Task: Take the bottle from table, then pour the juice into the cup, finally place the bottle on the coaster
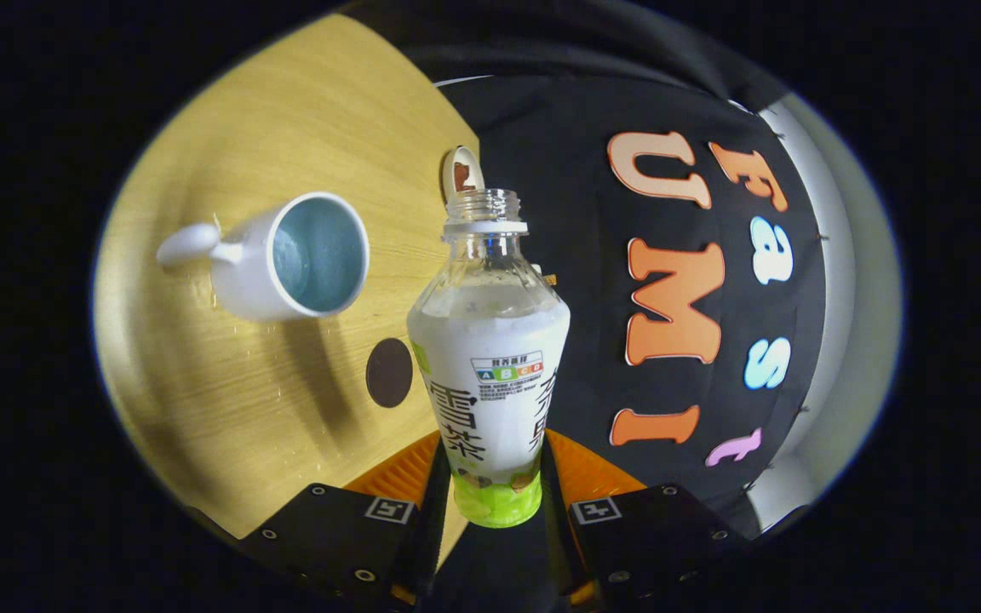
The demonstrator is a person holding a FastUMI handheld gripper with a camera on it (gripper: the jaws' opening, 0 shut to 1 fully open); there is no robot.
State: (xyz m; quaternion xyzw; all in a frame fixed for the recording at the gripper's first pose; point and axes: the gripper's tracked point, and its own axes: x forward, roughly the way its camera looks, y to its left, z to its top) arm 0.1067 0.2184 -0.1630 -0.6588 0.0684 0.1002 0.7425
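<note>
My gripper (495, 464) is shut on the lower part of a clear plastic bottle (490, 358) with a white label and a green base. The bottle's neck is uncapped and points away from the fingers. The whole scene is rolled, so the wooden table (226, 409) lies to the left of the bottle. A white cup (286, 260) with a pale blue inside stands on the table, left of the bottle's neck and apart from it. I see no liquid running from the neck. A dark brown round coaster (388, 372) lies on the table between the cup and the bottle's label.
A small round white-rimmed object with a brown middle (462, 170) sits just beyond the bottle's mouth, near the table's far edge. The black cloth wall (576, 213) rises behind the bottle, with a pale strip along its far side.
</note>
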